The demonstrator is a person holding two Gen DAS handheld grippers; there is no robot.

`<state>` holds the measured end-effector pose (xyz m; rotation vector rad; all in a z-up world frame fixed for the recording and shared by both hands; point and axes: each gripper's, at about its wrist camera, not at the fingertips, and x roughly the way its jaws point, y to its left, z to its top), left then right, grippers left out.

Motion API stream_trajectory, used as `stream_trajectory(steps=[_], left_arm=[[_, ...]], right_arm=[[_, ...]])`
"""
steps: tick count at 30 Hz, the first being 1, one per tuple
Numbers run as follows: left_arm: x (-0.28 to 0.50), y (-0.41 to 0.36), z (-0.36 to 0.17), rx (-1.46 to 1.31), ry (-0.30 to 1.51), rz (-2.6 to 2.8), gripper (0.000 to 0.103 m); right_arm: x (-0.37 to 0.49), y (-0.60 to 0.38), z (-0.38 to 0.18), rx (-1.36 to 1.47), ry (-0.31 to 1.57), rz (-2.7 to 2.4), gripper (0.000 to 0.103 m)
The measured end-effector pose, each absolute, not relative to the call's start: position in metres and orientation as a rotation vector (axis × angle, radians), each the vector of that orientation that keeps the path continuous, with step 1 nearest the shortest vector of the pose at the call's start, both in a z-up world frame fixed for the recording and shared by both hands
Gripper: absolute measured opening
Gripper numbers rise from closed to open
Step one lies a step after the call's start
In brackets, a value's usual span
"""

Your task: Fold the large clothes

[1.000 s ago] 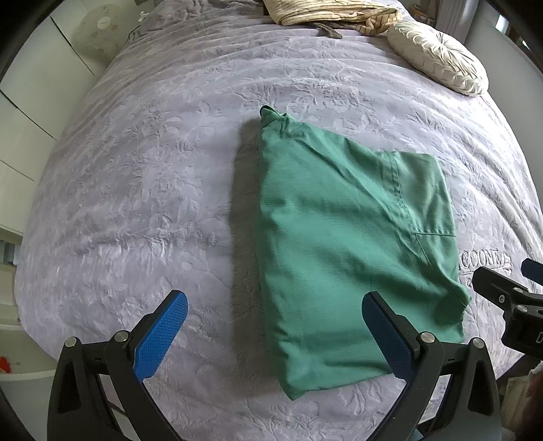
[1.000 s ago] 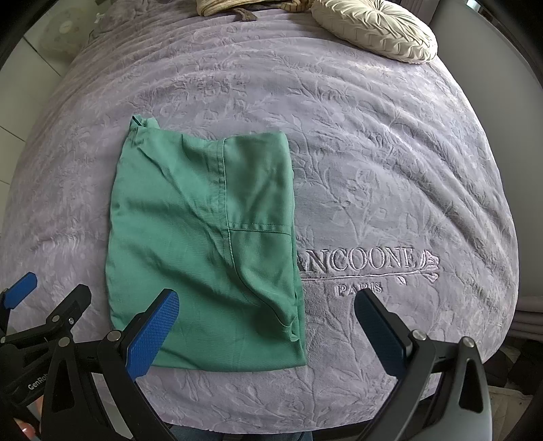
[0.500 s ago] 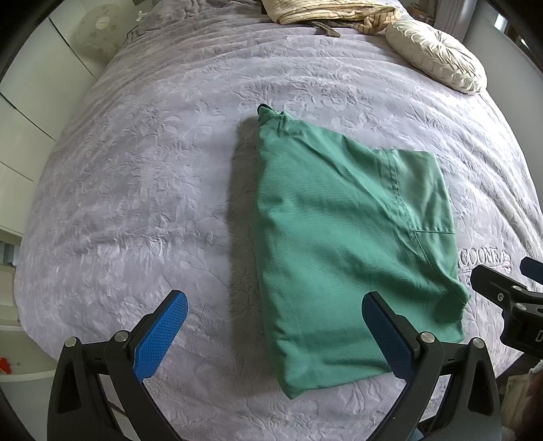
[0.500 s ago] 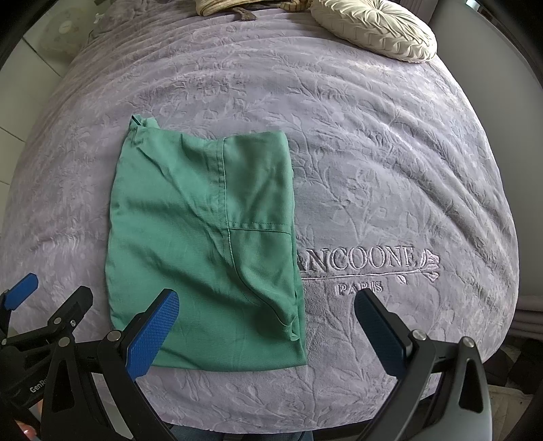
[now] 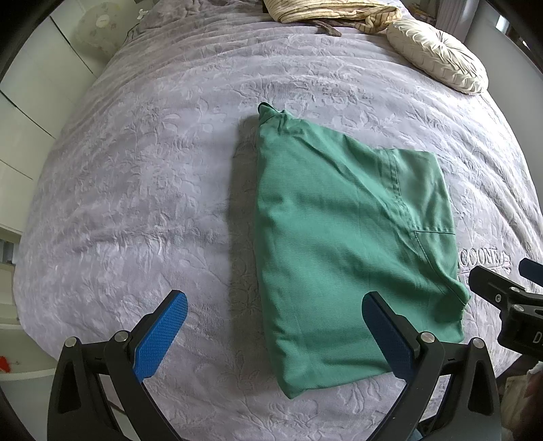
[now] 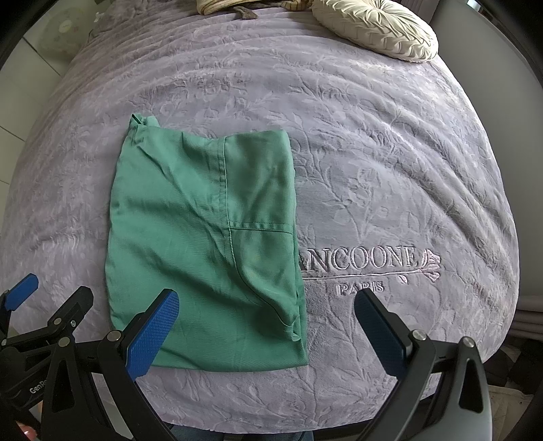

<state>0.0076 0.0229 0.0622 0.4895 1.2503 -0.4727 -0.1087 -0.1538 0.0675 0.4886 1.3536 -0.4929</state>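
A green garment [image 5: 342, 244] lies folded into a rough rectangle on the lilac bedspread [image 5: 142, 176]; it also shows in the right wrist view [image 6: 203, 244]. My left gripper [image 5: 275, 334] is open and empty, held above the bed near the garment's near left corner. My right gripper [image 6: 268, 334] is open and empty, above the garment's near right edge. Each gripper shows at the edge of the other's view: the right one [image 5: 502, 295] and the left one [image 6: 37, 305].
A cream round cushion [image 6: 373, 27] and a striped beige cloth [image 5: 329, 10] lie at the far end of the bed. White cupboards [image 5: 20, 112] stand to the left. The bedspread carries embroidered lettering [image 6: 366, 261] right of the garment.
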Motion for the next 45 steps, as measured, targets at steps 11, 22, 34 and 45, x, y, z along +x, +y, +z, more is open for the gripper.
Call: stream_trajectory(steps=[11, 22, 34, 45], left_arm=[[0.0086, 0.0224, 0.0598, 0.488, 1.258, -0.468, 0.103], [0.0102, 0.0242, 0.0576, 0.483, 1.276, -0.463, 0.103], [0.0105, 0.0238, 0.0568, 0.483, 1.276, -0.462, 0.103], [0.0100, 0.0229, 0.0561, 0.487, 1.266, -0.455, 0.103]], right_arm=[[-0.1084, -0.1527, 0.0658, 0.488, 1.358, -0.490, 0.103], [-0.1066, -0.1548, 0.0635, 0.482, 1.370, -0.477, 0.103], [-0.1060, -0.1541, 0.0619, 0.478, 1.378, -0.470, 0.103], [-0.1036, -0.1547, 0.0570, 0.473, 1.399, -0.454, 0.103]])
